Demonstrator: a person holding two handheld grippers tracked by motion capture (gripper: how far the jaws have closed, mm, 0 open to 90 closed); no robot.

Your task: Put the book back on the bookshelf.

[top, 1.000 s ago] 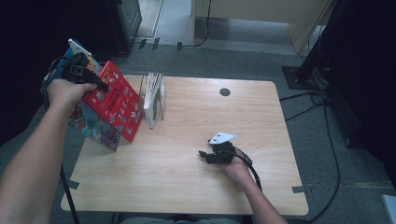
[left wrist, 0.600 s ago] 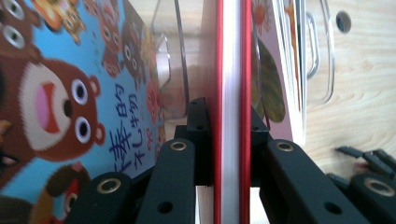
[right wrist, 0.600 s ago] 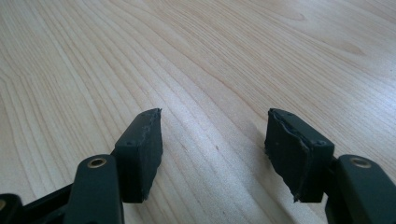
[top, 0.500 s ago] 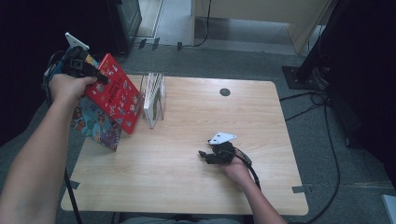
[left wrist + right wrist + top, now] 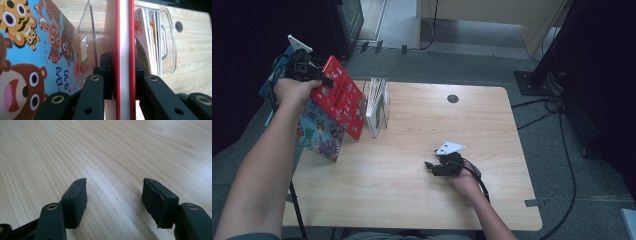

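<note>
We see our left gripper (image 5: 323,80) clamped on the red book (image 5: 339,97), held tilted at the worktop's (image 5: 422,180) far left edge, just left of the clear rack (image 5: 378,107). Since a second ago the book has risen slightly. Our right gripper (image 5: 430,166) rests open on the near worktop, unmoved.

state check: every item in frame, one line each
left gripper: shut on the red book
red book: held tilted, off the table
blue animal book: propped aslant at the table's left edge
clear rack: upright, books standing in it
right gripper: open, nothing between jaws
table: bare wood
</note>
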